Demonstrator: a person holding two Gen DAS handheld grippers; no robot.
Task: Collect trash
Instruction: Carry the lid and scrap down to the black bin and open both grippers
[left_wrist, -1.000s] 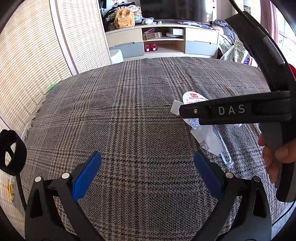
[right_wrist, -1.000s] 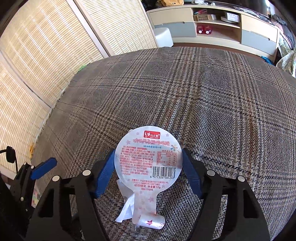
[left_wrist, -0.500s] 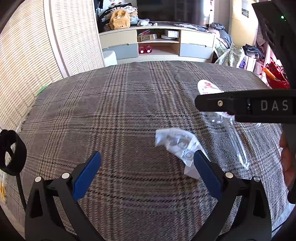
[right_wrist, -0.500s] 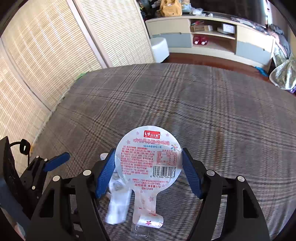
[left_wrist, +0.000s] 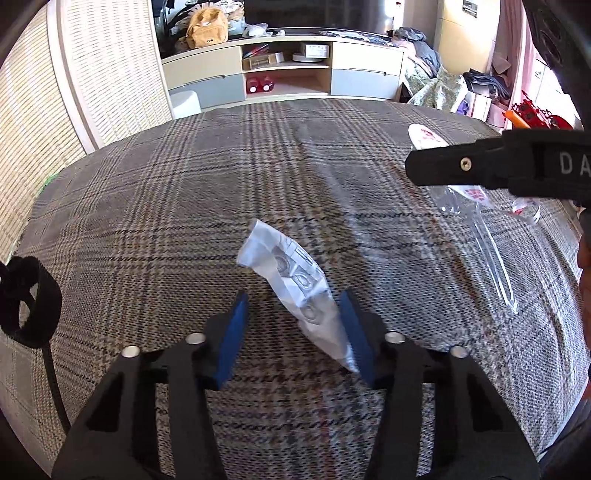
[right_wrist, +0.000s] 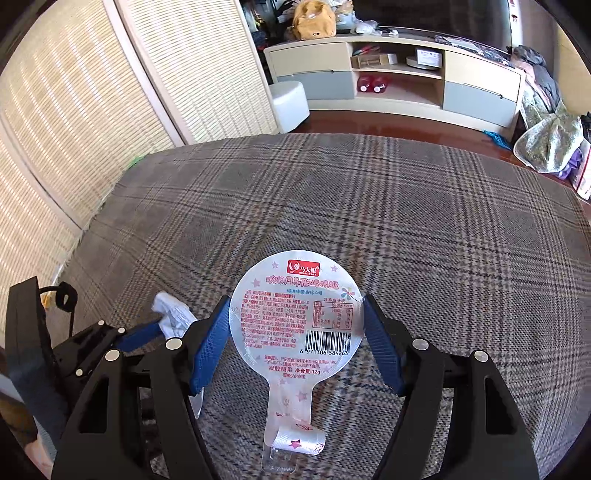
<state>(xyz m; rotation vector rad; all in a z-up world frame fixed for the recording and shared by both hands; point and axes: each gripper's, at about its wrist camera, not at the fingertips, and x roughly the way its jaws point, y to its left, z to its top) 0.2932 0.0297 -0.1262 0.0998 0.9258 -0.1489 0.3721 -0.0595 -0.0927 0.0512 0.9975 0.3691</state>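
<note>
While the right gripper (right_wrist: 297, 332) is clamping the round candy package (right_wrist: 295, 314), the left gripper (left_wrist: 293, 332) is gaping around a crumpled white wrapper (left_wrist: 291, 284) hugging its right pad, risking slipping out.

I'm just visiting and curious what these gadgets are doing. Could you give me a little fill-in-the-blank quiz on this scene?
1. The right gripper holds a round candy package with a ____ printed near its bottom edge.
2. The crumpled white wrapper lies against the left gripper's ____ jaw.
3. The cloth has a ____ pattern.

Missing words: barcode; right; plaid
</note>
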